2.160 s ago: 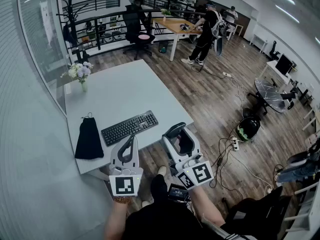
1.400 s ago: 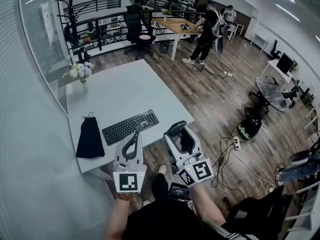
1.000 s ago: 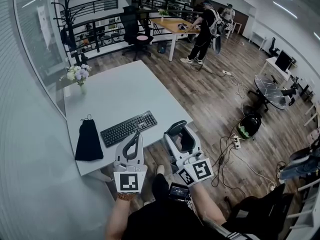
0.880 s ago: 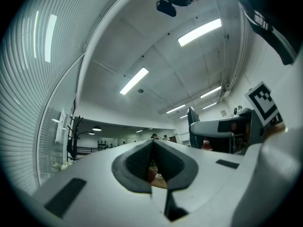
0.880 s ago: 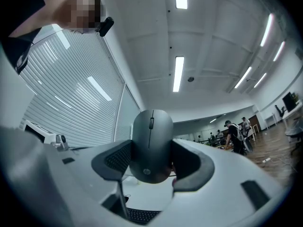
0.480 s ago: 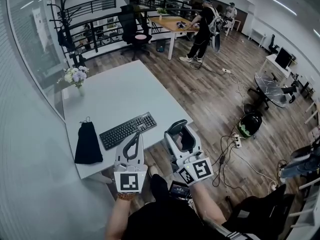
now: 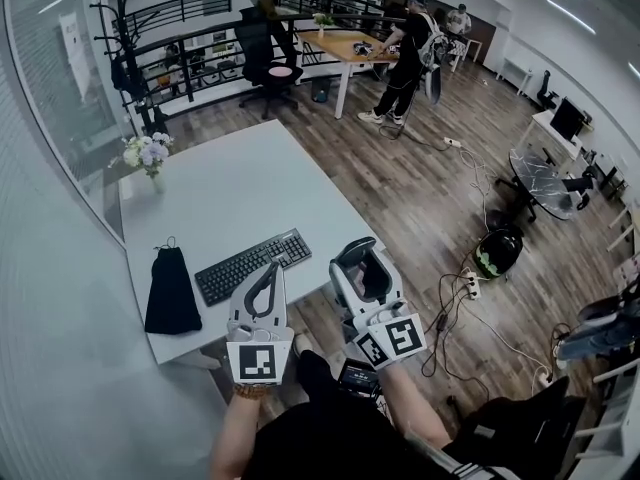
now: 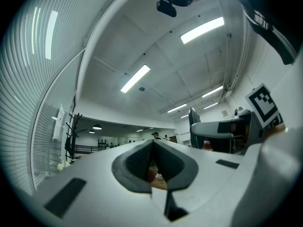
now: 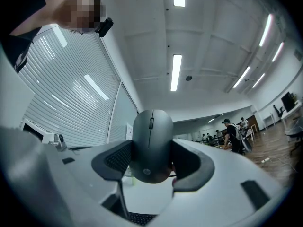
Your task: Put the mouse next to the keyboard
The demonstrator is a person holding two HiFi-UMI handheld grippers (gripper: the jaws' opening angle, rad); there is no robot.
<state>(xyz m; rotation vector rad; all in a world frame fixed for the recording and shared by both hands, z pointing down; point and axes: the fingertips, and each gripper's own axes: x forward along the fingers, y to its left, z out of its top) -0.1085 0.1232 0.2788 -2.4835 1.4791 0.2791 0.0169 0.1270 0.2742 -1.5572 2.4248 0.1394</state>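
Observation:
A black keyboard [image 7: 250,267] lies slantwise near the front edge of the white table [image 7: 240,193]. My right gripper [image 7: 362,263] hovers off the table's front right corner, shut on a dark grey mouse [image 7: 366,276]. In the right gripper view the mouse [image 9: 151,143] stands upright between the pads, its wheel facing the camera. A strip of keyboard [image 9: 142,218] shows below it. My left gripper [image 7: 271,267] is shut and empty, its tip over the keyboard's near edge. The left gripper [image 8: 152,144] shows its jaws pressed together in its own view.
A black cloth pouch [image 7: 172,290] lies left of the keyboard. A vase of flowers [image 7: 146,155] stands at the table's far left. Wood floor with cables and a power strip [image 7: 470,286] lies to the right. People stand by a desk [image 7: 350,46] far behind.
Both grippers have drifted a little forward toward the table. The left tip now overlaps the keyboard's near edge. The mouse stays held in the right gripper.

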